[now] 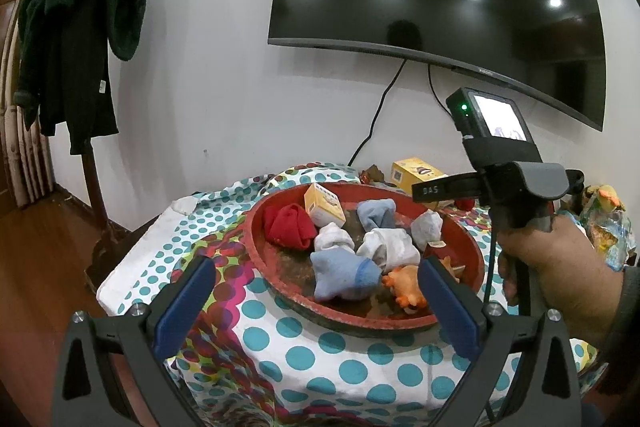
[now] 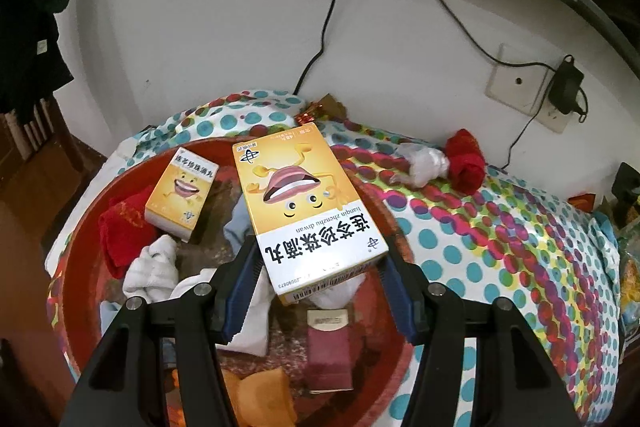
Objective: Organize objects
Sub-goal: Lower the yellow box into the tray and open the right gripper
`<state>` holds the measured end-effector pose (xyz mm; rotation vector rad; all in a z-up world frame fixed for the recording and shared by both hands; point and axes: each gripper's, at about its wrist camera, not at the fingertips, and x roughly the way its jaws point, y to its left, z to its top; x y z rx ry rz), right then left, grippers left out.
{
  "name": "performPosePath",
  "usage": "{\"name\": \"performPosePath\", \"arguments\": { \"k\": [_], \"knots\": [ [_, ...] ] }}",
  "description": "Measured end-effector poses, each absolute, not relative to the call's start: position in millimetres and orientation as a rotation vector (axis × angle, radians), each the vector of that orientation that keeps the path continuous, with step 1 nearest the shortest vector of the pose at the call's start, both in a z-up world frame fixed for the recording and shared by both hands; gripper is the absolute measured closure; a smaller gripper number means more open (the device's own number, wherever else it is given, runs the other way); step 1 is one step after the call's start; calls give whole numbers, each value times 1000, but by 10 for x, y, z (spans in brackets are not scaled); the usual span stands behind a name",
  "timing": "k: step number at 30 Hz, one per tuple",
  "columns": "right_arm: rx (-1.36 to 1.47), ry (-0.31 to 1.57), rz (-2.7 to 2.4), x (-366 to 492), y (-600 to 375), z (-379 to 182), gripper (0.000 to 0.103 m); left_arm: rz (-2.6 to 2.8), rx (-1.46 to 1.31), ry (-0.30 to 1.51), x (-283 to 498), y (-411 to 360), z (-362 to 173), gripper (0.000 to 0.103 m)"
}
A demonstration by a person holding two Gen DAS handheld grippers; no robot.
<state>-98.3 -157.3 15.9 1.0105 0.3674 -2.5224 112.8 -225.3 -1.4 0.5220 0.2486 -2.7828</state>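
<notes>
The right gripper (image 2: pixel 316 267) pinches a yellow medicine box (image 2: pixel 304 207) by its near, white end, both blue pads pressed against its sides. The box hangs over the red bowl (image 2: pixel 80 267), above the rolled socks, with its far end reaching past the bowl's back rim. A second, smaller yellow box (image 2: pixel 180 195) lies inside the bowl, left of the held one.

The left gripper (image 1: pixel 316 291) stands spread with nothing between its fingers, just short of the bowl's near rim (image 1: pixel 360 327).

Only the right wrist view shows a red sock (image 2: pixel 464 159) and a white sock (image 2: pixel 420 163) lying on the dotted tablecloth (image 2: pixel 480 267) beyond the bowl. Only the left wrist view shows an orange toy (image 1: pixel 404 287) at the bowl's near edge, and the person's right hand (image 1: pixel 560 267) gripping the tool's handle to the bowl's right, angled downward.
</notes>
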Motion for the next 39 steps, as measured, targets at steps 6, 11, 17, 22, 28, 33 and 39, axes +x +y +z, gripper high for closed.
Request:
{"name": "performPosePath", "arguments": {
  "k": [6,11,17,22,28,33,39],
  "knots": [
    [1033,362,-2487,-974,-1711,75,47,-2780,551,242,1091,-2256,-47,0],
    [1047,391,-2452,-930,-1904,-26,47,-2772,568,248,1068,-2281,-72,0],
    [1055,423,-2417,-883,-2103,-162,47,-2762,582,262,1040,-2328,-104,0],
    [1080,438,-2397,-884,-2210,-260,47,-2756,589,279,1024,-2380,-128,0],
    [1096,445,-2393,-872,-2235,-295,47,-2752,594,288,1013,-2405,-135,0],
    [1122,451,-2385,-863,-2219,-354,49,-2752,594,276,1003,-2383,-132,0],
    [1120,437,-2344,-788,-2136,-396,49,-2755,584,260,1016,-2337,-112,0]
  ]
}}
